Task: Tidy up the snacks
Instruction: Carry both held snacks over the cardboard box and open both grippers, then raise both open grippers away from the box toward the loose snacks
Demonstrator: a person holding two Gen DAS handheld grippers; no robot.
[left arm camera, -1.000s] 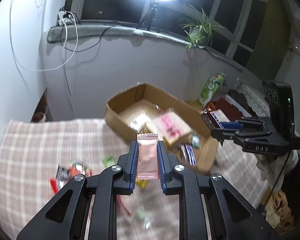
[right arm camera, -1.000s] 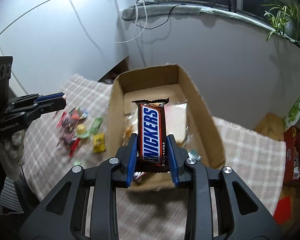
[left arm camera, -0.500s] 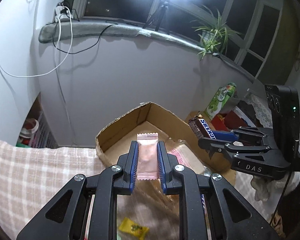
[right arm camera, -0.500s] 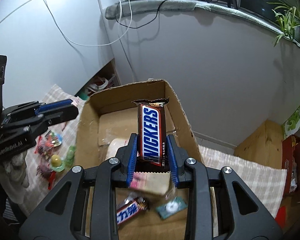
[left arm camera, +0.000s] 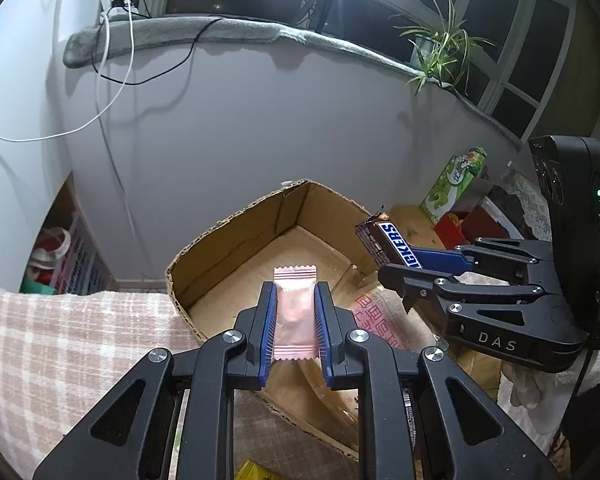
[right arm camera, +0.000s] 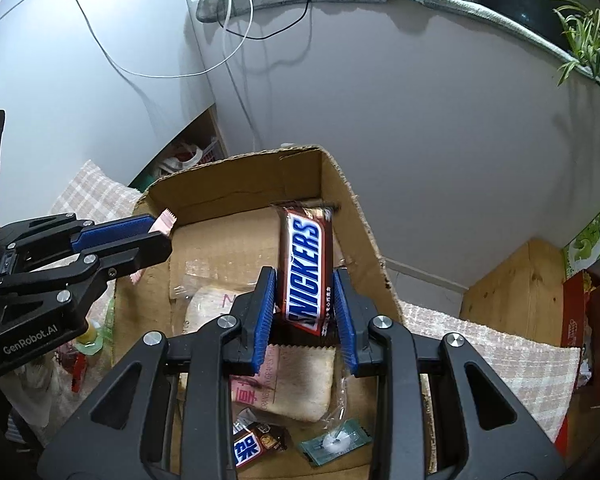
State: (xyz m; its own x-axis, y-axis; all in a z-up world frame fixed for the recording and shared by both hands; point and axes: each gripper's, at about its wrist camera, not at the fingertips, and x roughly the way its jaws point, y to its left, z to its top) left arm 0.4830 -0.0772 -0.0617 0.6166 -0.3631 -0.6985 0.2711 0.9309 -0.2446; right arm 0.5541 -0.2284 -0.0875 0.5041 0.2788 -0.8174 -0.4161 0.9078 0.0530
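A pink wrapped snack (left arm camera: 295,312) is being held between the closed-in pads of the left hand-held gripper (left arm camera: 295,320), above the near edge of the open cardboard box (left arm camera: 236,236). A Snickers bar (right arm camera: 308,268) is being gripped at its lower end by the right hand-held gripper (right arm camera: 305,316), raised over the box interior near its right wall and tilted slightly. Neither item is being released yet.

Inside the box, a clear-wrapped bread packet (right arm camera: 300,380), a small brown candy bar (right arm camera: 256,446) and a green sachet (right arm camera: 334,442) are already lying on the floor, so part of the sorting is judged as done. More loose sweets (right arm camera: 82,356) are being left outside on the checked cloth (left arm camera: 60,352) covering the worktop, to the left of the box, and a yellow wrapper (left arm camera: 256,472) is showing at the bottom edge. The task is judged as roughly midway: two items are being delivered, and several are waiting to be collected.
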